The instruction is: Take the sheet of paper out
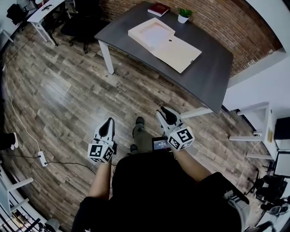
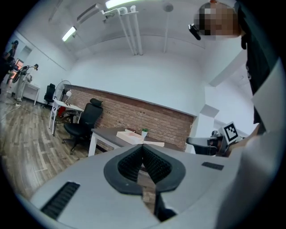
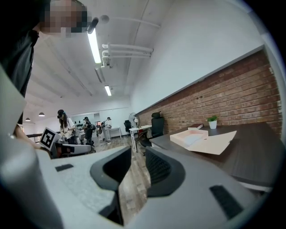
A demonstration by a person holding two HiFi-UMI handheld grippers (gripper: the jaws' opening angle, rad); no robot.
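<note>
A flat beige box [image 1: 164, 42] lies open on the dark grey table [image 1: 213, 72], its lid folded out to the right. A pale sheet of paper [image 1: 155, 35] rests in its shallow tray. The box [image 3: 196, 137] shows far ahead in the right gripper view, and small as the box [image 2: 134, 135] in the left gripper view. Both grippers hang over the wooden floor, well short of the table. My left gripper [image 1: 108, 124] is shut, its ribbed pads [image 2: 154, 162] meeting at the tip, and holds nothing. My right gripper [image 1: 164, 113] is open and holds nothing.
A red book [image 1: 158, 9] and a small potted plant [image 1: 184, 15] stand at the table's far edge. A black office chair [image 1: 84, 25] and a white desk [image 1: 43, 11] are at the left, white shelving [image 1: 258, 131] at the right. People [image 3: 67, 127] stand far off.
</note>
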